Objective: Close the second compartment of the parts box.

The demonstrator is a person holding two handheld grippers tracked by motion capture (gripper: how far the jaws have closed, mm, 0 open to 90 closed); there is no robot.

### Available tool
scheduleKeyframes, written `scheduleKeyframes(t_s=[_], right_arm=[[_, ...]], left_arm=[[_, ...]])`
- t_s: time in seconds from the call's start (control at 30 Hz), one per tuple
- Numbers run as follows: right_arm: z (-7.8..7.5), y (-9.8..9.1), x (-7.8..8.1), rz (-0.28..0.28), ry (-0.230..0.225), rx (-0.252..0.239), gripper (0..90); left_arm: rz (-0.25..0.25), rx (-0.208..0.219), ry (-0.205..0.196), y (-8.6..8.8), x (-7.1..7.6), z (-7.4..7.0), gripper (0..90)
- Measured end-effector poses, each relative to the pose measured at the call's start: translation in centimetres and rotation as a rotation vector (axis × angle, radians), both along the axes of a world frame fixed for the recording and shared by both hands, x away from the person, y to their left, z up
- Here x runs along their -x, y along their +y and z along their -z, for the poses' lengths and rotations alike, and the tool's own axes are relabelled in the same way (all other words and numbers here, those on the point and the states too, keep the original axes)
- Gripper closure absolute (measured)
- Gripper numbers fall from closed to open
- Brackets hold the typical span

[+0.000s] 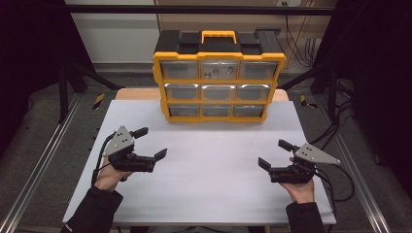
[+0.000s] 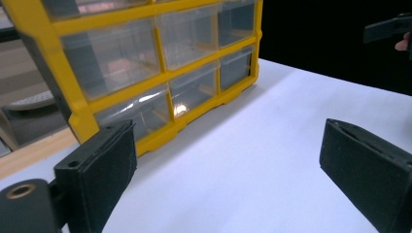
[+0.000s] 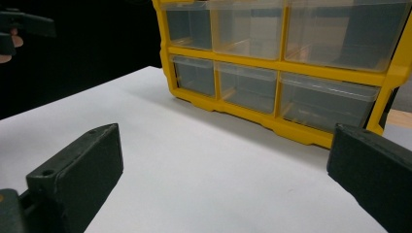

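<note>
We are holding two tools above a white tabletop, one in each hand, with both tools pointing inward toward the middle. The left tool is sitting at the left of the high view, near the tabletop's left edge, its jaws standing wide apart and gripping nothing. The right tool is sitting at the right, well apart from the left one, and its jaws are likewise spread wide with nothing between them. Our left hand and right hand are coming in from the bottom edge in dark sleeves. At the far edge of the tabletop we are facing a yellow drawer cabinet, standing upright with a black top and a yellow carrying handle. Its front is showing three rows of three clear drawers, all pushed in. In the top middle drawer small roundish objects are lying, too small for us to identify. In the left gripper view the cabinet is rising beyond the left jaw, and in the right gripper view the cabinet is standing ahead and to the right; in both, bare tabletop is lying between the jaws. The cabinet is well apart from both tools.
</note>
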State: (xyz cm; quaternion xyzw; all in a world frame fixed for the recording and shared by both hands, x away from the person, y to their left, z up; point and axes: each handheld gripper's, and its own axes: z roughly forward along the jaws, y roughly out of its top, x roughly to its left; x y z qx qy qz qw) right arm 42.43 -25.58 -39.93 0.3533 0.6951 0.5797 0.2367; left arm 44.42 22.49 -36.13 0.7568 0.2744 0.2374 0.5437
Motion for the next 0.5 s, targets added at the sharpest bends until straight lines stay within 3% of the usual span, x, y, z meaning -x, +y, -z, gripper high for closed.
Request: scheduleKeyframes(t_s=[0.2, 0.3, 0.5], right_arm=[[0.0, 0.0, 0.1, 0.004, 0.003, 0.0, 0.2], [-0.1, -0.2, 0.2, 0.005, -0.009, -0.006, 0.2], [0.1, -0.6, 0.1, 0.005, -0.011, -0.018, 0.2]], left_arm=[[-0.025, 0.016, 0.033, 1.1, 0.0, 0.8, 1.5], [-0.038, 0.001, 0.035, 1.6, 0.0, 1.3, 0.0], [-0.061, 0.033, 0.031, 2.4, -0.3, 1.8, 0.0]])
